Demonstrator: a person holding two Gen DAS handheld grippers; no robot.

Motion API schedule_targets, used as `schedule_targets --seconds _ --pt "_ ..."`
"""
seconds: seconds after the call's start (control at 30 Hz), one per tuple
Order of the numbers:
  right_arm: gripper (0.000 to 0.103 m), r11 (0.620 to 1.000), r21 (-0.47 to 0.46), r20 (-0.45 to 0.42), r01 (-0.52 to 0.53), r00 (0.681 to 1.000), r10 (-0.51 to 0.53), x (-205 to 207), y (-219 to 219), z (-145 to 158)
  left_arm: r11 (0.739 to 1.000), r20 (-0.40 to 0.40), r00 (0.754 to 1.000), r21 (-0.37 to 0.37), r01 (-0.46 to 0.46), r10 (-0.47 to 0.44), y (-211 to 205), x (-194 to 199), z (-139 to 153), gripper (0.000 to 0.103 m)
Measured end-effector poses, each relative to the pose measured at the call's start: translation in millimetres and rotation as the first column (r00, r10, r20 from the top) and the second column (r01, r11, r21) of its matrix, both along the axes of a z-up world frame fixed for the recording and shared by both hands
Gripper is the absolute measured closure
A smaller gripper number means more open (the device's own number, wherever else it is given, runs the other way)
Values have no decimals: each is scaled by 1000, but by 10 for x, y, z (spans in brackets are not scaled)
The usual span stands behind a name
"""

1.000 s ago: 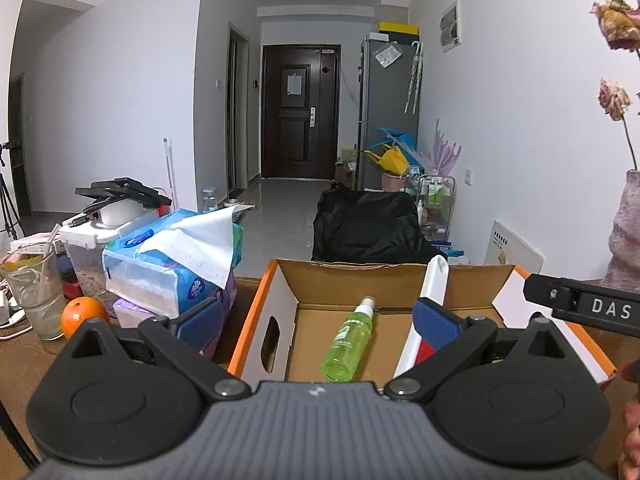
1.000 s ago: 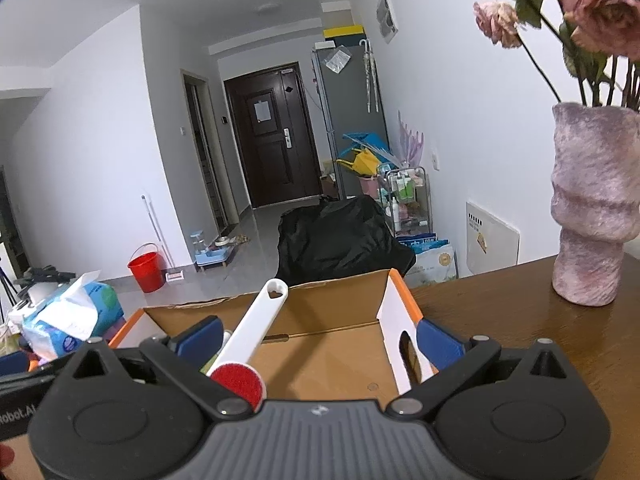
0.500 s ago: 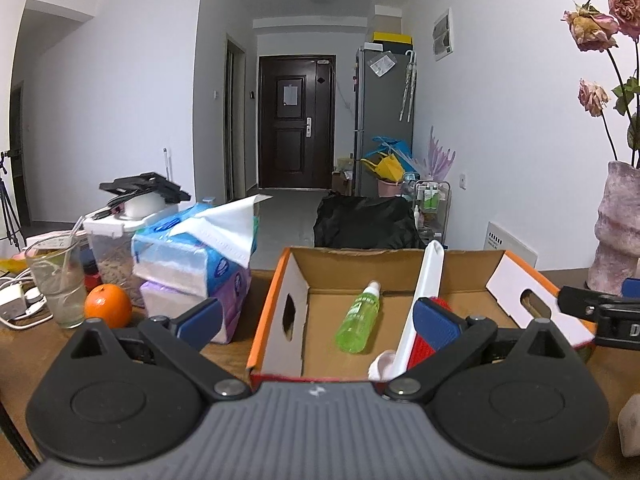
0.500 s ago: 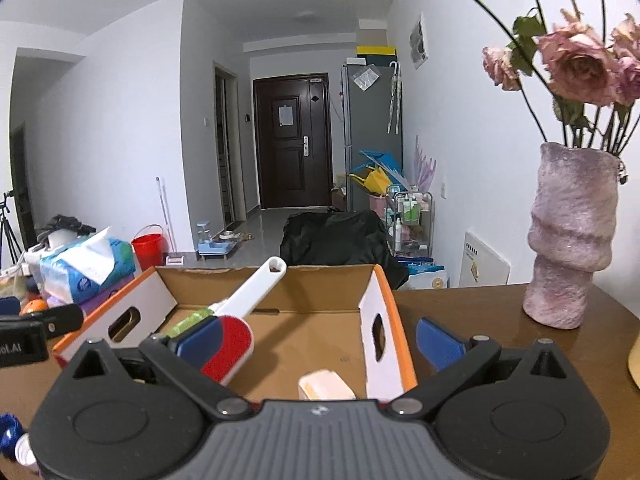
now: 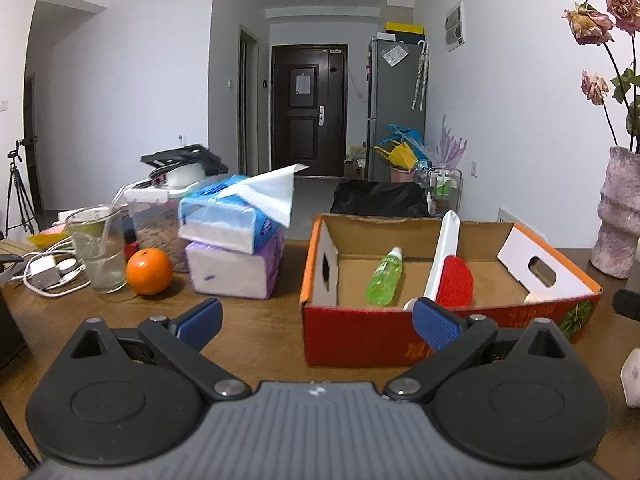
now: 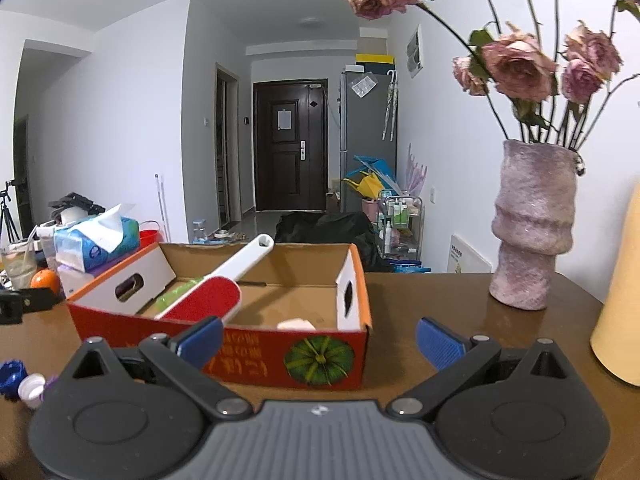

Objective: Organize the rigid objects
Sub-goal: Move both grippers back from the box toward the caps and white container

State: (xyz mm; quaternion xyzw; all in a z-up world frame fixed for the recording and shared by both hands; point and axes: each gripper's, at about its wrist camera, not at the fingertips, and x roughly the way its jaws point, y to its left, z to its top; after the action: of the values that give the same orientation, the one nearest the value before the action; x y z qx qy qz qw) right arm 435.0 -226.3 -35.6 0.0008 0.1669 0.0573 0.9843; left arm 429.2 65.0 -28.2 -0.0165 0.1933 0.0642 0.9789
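An open red and orange cardboard box [image 5: 400, 332] [image 6: 280, 350] stands on the brown wooden table. Inside it lie a green spray bottle [image 5: 385, 277] [image 6: 174, 295], a white-handled lint brush with a red pad [image 5: 455, 285] [image 6: 208, 302] leaning on the far wall, and a small cream object [image 6: 295, 324] [image 5: 534, 298] near the front right corner. My left gripper [image 5: 318, 320] is open and empty, just short of the box's front left. My right gripper [image 6: 320, 338] is open and empty in front of the box's right end.
Two stacked tissue packs [image 5: 236, 248], an orange [image 5: 149, 271], a glass with a straw [image 5: 98, 254] and white cables [image 5: 44, 272] crowd the left. A pink vase with dried roses [image 6: 534, 224] and a yellow object [image 6: 622, 308] stand right. Small caps [image 6: 24, 384] lie at the front left.
Both grippers have drawn back from above the box toward the near table edge. The lint brush and the cream object now lie in the box, which shows its red front wall.
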Motion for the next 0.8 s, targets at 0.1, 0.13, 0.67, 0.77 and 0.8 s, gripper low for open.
schedule_targets --seconds 0.1,0.13,0.67,0.77,0.8 --pt "0 1000 1 2 3 1000 -3 -145 -74 -35 1000 -9 1000 2 -10 10 50 -124 -23 0" --pt "0 1000 -1 3 3 1000 -3 -191 -94 -47 1000 -9 1000 -1 -14 14 69 -167 -28 0" --pt "0 999 -35 -13 42 999 -42 -818 -367 -213 998 -48 997 -9 -57 57 233 -750 -117 0" --pt "0 997 -44 -11 57 998 -57 -897 -425 -234 998 -55 996 -11 -66 65 257 -829 -142 0" --pt "0 997 -45 -11 62 998 -62 -916 -446 -237 998 -58 996 -13 -69 68 263 -853 -148 0"
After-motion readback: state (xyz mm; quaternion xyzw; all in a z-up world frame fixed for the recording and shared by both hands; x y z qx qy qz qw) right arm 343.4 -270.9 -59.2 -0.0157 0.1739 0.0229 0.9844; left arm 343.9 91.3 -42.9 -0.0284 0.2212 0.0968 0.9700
